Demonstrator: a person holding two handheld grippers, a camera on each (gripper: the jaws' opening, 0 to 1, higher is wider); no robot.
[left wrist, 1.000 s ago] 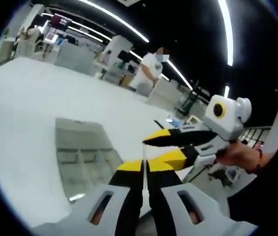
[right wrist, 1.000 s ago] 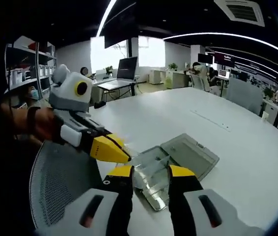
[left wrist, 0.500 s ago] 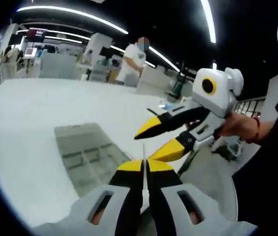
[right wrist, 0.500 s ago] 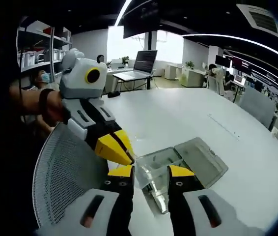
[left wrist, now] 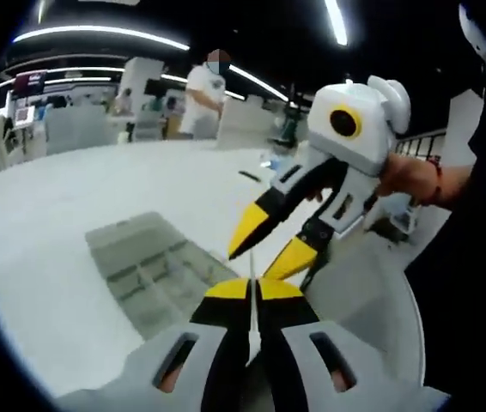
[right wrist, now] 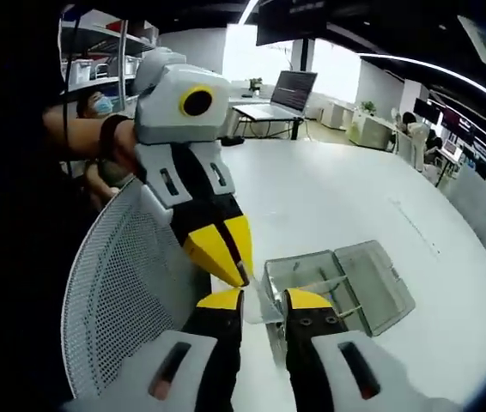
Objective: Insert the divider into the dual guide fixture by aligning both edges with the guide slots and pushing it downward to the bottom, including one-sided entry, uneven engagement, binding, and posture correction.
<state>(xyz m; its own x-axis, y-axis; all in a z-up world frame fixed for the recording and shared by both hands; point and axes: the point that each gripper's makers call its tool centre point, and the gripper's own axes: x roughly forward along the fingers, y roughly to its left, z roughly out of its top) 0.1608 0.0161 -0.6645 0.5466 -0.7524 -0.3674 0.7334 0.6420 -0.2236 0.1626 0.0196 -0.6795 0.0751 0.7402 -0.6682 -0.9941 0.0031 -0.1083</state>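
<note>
Left tool (left wrist: 250, 290): jaws narrow, pinched on a thin clear divider (left wrist: 250, 322) held edge-on between the yellow tips. Right tool (right wrist: 263, 299): jaws parted, bracketing the divider's edge (right wrist: 258, 307); contact unclear. Clear dual guide fixture (right wrist: 346, 283): lies open on the white surface (right wrist: 346, 202), beyond both tools. Mesh chair back (right wrist: 118, 283) beside.

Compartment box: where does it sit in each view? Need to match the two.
Left gripper view: compartment box lies left of centre on the white table, beyond the left gripper.
Right gripper view: box right of centre, past the right gripper.
Shared landmark: the white table.
</note>
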